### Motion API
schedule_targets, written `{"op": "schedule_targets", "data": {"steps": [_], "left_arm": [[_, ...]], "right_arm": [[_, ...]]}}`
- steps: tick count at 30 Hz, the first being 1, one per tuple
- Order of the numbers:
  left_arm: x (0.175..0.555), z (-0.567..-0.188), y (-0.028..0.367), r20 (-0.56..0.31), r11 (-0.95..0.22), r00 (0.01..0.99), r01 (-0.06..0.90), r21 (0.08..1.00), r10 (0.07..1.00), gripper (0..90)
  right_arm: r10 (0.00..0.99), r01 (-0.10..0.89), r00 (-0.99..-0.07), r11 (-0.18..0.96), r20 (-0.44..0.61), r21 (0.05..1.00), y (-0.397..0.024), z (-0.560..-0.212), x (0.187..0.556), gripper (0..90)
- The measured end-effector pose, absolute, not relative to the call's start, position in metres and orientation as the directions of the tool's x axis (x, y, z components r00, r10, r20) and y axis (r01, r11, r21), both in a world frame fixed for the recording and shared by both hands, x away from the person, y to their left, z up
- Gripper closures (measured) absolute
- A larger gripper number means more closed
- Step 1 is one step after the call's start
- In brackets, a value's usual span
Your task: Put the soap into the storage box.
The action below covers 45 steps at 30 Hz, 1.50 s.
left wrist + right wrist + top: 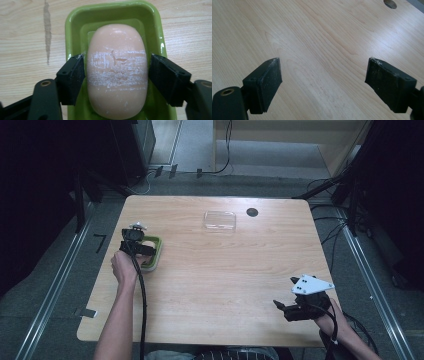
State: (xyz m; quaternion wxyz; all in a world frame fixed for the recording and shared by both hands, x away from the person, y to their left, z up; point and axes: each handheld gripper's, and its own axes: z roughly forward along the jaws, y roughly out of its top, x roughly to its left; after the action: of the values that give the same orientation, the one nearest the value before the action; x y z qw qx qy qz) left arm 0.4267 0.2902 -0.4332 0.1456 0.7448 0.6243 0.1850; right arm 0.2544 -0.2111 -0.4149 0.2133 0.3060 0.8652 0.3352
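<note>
A pale peach bar of soap point(116, 50), scuffed white across its middle, lies in a green dish point(75, 22) at the table's left side point(157, 251). My left gripper point(142, 251) is lowered over the dish and open, one jaw on each side of the soap point(116, 65). The left jaw is at the soap's edge and a thin gap shows at the right one. My right gripper point(277, 306) hovers near the table's front right corner, open with nothing between its jaws point(323, 72), above bare wood.
A clear plastic lid or tray point(219, 220) lies at the back middle of the wooden table point(225, 280). A round dark hole point(252, 212) sits just right of it, also at the top of the right gripper view point(390, 3). Cables trail from both grippers.
</note>
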Motion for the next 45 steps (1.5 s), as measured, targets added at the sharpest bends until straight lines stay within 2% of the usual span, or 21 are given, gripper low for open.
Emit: {"op": "schedule_targets", "data": {"steps": [4,9,22,45], "left_arm": [[0.424,-0.426,0.29,0.11,-0.189,0.157,0.879,0.438,0.981,19.0],[0.42,-0.419,0.288,0.131,-0.209,0.17,0.892,0.401,0.977,14.4],[0.403,-0.406,0.281,0.129,-0.257,0.228,0.92,0.297,0.965,7.6],[0.358,-0.395,0.275,0.132,-0.316,0.292,0.918,0.24,0.947,3.0]], "right_arm": [[0.665,0.375,-0.726,0.595,-0.173,0.711,-0.211,-0.415,0.254,13.6],[0.67,0.378,-0.722,0.591,-0.172,0.712,-0.21,-0.414,0.252,13.6],[0.668,0.376,-0.723,0.594,-0.175,0.711,-0.208,-0.413,0.253,13.6],[0.667,0.375,-0.724,0.595,-0.175,0.711,-0.208,-0.414,0.253,13.6]]}}
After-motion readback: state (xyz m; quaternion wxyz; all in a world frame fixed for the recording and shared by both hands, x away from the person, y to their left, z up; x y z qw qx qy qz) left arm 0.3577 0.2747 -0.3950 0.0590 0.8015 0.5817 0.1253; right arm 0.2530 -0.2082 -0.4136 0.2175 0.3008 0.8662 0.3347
